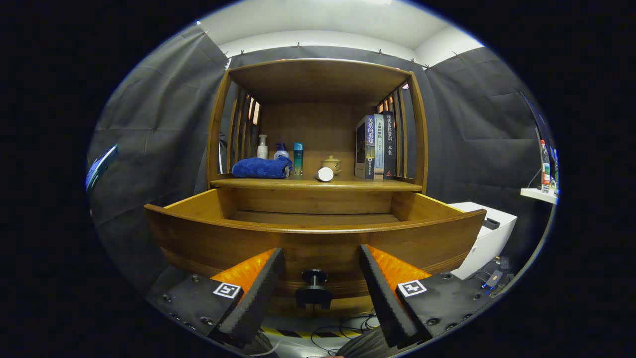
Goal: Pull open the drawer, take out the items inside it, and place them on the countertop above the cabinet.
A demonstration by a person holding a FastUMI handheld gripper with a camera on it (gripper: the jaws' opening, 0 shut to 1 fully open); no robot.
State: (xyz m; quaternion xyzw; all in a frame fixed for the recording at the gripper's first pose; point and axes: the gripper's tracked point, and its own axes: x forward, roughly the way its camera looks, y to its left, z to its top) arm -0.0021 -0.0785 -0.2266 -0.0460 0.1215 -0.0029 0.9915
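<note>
— What's nearest?
— The gripper (322,258), fingers spread wide and holding nothing; the drawer's dark knob (313,288) sits in the gap between them, untouched.

— And the drawer?
— The drawer (318,233) is pulled out, its front panel just beyond the fingertips. Its inside floor is mostly hidden behind that panel.

— The countertop?
— On the countertop (316,184), a blue towel (262,167) lies near the left edge with bottles (280,154) behind it, a white cylinder (325,174) on its side at the front edge, a small teapot (331,163) behind, and books (376,146) upright at the right.
</note>
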